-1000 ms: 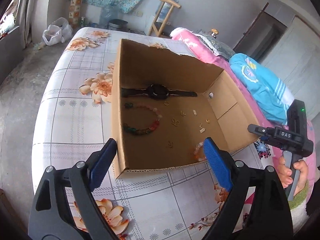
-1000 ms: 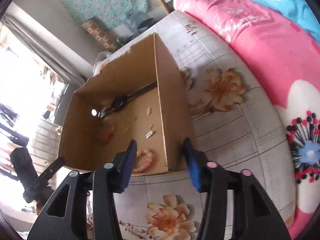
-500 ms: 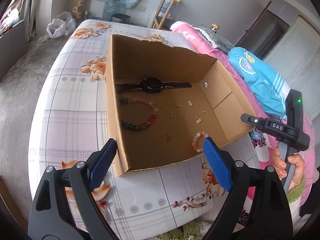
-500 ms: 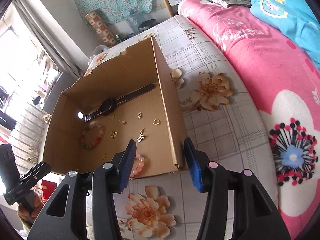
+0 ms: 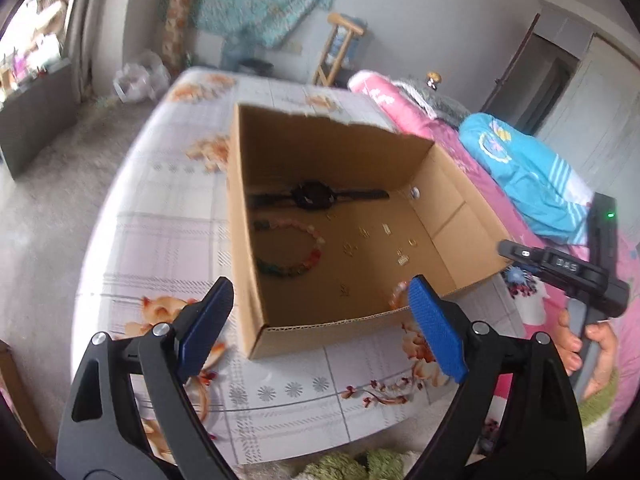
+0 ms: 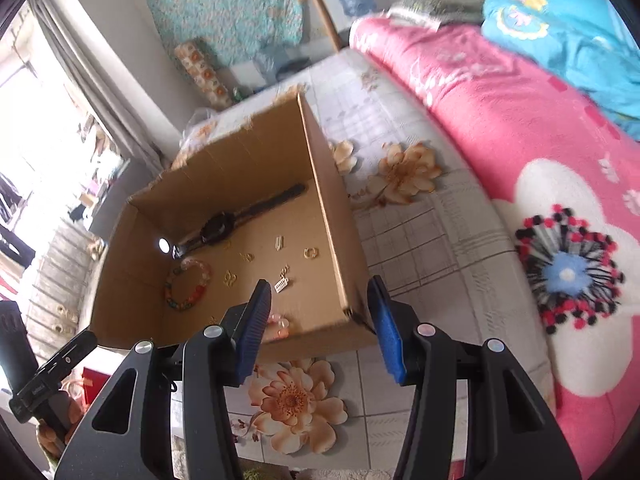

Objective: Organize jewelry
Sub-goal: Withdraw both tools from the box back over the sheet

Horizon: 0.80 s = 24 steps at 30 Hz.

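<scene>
Left wrist view: my left hand-held gripper (image 5: 320, 322) was wide open, holding nothing, hovering short of the near wall of the cardboard box (image 5: 320, 326). Probably staged there so the fingers could drop in over the rim. The box sat on the bed, on a sheet (image 5: 168, 240) with a grid and flower print. Corrugated board, plain brown, far rim torn ragged, no lid.

All the jewelry lay loose on the box floor. Black watch (image 5: 312, 196) stretched flat along the far wall, strap matte. Multicolour beaded bracelet (image 5: 292, 248) just in front of it, round beads in an open ring. Small gold pieces (image 5: 402, 257) scattered toward the right, too small to tell types. Pink beaded bracelet (image 5: 398, 294) near the front wall, partly behind my right finger pad. My right hand (image 5: 592, 348) gripped the other tool's handle off to the right.

Right wrist view: right hand-held gripper (image 6: 320, 318) was also open and empty, its fingers either side of the box's near corner in the picture, so likely lined up for the pink bracelet (image 6: 278, 326) lying just inside. Pads (image 6: 256, 328) were blue, ribbed, rubbery-looking. A fleecy pink blanket (image 6: 500, 120) lay to the right.
</scene>
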Tool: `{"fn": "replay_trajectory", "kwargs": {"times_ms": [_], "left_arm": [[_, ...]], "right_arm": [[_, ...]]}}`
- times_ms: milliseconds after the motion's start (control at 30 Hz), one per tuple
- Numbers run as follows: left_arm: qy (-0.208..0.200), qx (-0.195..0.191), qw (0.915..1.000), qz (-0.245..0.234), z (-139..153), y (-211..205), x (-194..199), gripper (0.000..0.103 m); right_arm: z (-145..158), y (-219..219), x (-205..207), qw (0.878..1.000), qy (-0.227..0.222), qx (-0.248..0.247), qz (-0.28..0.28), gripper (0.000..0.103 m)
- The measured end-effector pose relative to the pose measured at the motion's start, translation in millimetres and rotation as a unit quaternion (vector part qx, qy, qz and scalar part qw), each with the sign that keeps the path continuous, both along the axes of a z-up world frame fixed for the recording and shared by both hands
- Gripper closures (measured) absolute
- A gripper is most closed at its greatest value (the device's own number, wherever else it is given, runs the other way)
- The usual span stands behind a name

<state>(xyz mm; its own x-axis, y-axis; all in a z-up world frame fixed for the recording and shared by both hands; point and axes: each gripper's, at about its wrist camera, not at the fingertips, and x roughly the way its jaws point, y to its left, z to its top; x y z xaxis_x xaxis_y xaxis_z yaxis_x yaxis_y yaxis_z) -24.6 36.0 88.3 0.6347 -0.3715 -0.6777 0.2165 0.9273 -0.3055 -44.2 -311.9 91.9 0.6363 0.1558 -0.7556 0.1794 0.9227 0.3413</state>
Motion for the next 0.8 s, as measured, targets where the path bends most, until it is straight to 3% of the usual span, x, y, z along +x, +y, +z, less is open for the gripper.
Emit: {"fn": "replay_trajectory", "kwargs": {"times_ms": [167, 400, 567, 800], "left_arm": [[-0.045, 0.061, 0.9971, 0.009, 21, -15, -24, 0.009], [-0.052, 0.08, 0.9954, 0.006, 35, -36, -33, 0.008], [-0.068, 0.118, 0.9906, 0.017, 39, -53, -39, 0.008], [-0.035, 0.132, 0.9904, 0.018, 33, -62, -38, 0.008]], "right_arm": [[24, 12, -35, 0.998, -0.039, -0.051, -0.016, 0.03], [37, 41, -65, 0.992, -0.064, -0.112, -0.009, 0.011], [41, 54, -72, 0.984, -0.065, -0.164, -0.003, 0.007], [37, 65, -74, 0.975, -0.047, -0.214, -0.017, 0.007]]}}
